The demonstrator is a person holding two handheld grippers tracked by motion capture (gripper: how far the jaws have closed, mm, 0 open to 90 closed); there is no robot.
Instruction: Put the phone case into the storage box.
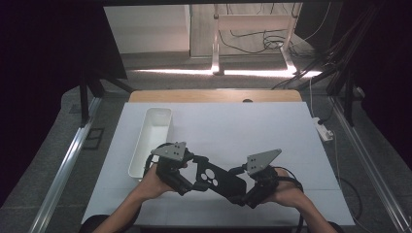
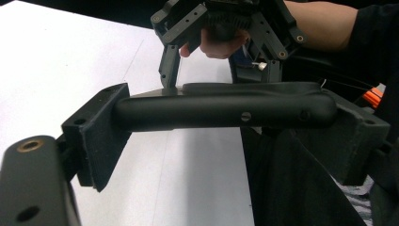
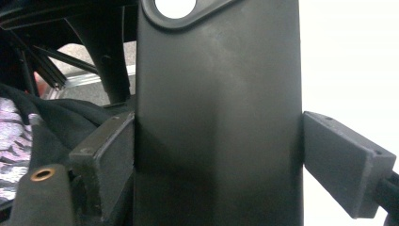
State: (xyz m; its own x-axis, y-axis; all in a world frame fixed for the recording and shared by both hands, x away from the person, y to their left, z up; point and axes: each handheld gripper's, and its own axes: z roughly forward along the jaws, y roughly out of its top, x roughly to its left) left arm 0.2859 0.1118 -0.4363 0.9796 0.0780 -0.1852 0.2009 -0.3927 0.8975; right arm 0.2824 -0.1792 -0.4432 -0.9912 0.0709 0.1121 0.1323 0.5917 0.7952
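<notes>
- the black flat part (image 1: 214, 178), with round holes in it, is held above the white bench (image 1: 252, 131) near its front edge, between the two hands.
- the left tool (image 1: 192, 180) has its jaws set against both ends of the part's rounded edge (image 2: 226, 112); they have just been closing on it.
- the right tool (image 1: 241, 194) clamps the part's flat body (image 3: 216, 117) from both sides.
- a white tray (image 1: 151, 138) lies just beside the left hand (image 1: 154, 180).

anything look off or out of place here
Nothing stands out. The black phone case is held between the left gripper and the right gripper, above the white table. The white bin sits upright at the left, with nothing spilled.
</notes>
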